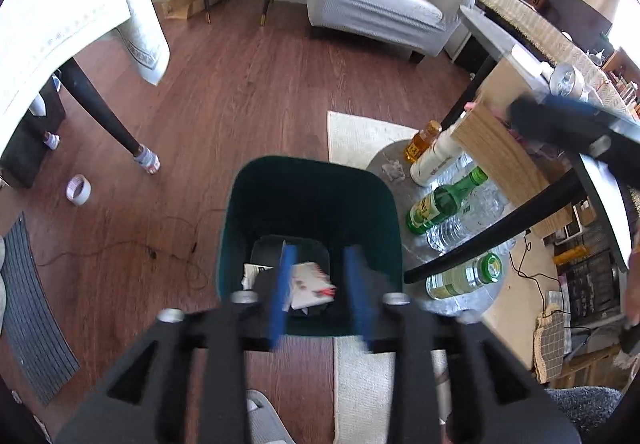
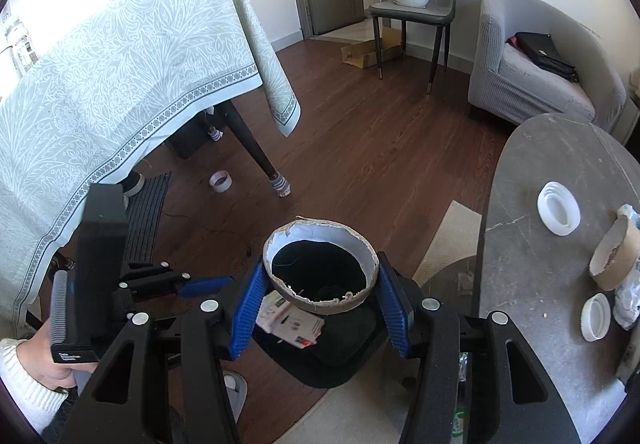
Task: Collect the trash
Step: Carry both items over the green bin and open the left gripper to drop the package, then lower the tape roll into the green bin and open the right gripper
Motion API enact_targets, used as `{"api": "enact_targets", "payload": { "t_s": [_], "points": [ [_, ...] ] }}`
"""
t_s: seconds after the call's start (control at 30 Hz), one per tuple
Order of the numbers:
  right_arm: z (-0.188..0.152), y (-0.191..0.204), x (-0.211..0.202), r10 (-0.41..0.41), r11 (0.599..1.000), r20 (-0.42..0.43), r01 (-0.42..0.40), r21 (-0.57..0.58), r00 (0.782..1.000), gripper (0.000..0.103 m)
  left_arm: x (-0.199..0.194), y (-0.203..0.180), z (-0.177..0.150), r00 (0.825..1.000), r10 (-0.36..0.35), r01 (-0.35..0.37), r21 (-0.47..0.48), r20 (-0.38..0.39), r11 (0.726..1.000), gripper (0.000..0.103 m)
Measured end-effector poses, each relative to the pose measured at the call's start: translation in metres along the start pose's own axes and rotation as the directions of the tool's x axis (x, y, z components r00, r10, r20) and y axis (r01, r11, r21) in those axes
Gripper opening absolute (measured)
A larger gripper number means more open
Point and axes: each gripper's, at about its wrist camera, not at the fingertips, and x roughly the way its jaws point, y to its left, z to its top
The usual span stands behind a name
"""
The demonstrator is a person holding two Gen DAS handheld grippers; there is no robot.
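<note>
Likely a home living room: grey armchair [image 2: 536,71], cloth-covered table [image 2: 120,83], wood floor [image 2: 380,147]

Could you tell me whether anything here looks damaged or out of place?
Yes: the cardboard ring in the right gripper has ragged, torn edges, and a tape roll lies loose on the wooden floor.

Both wrist cameras tilt steeply down from close above the dark bin [image 1: 312,203] [image 2: 332,360], sharing bin and wooden floor [image 1: 240,91] [image 2: 380,147].
</note>
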Motion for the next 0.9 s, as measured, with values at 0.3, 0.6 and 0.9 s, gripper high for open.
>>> {"api": "enact_targets", "payload": {
  "t_s": [0.3,0.6,0.9],
  "points": [
    [-0.007,0.004,0.039,-0.019,1.000,-0.096,0.019,0.002,0.995,0.054,-0.028,0.011,0.006,0.998,0.014,-0.013,-0.007,0.068,1.000,0.045],
    [-0.010,0.010,0.069,-0.039,0.999,-0.162,0.040,0.002,0.986,0.055,-0.065,0.012,0.015,0.987,0.012,-0.009,-0.015,0.159,1.000,0.056],
    [-0.023,0.009,0.111,-0.057,0.998,-0.279,0.062,0.008,0.959,0.055,-0.096,0.013,0.022,0.970,0.040,-0.034,-0.030,0.241,0.999,0.061]
  ]
}}
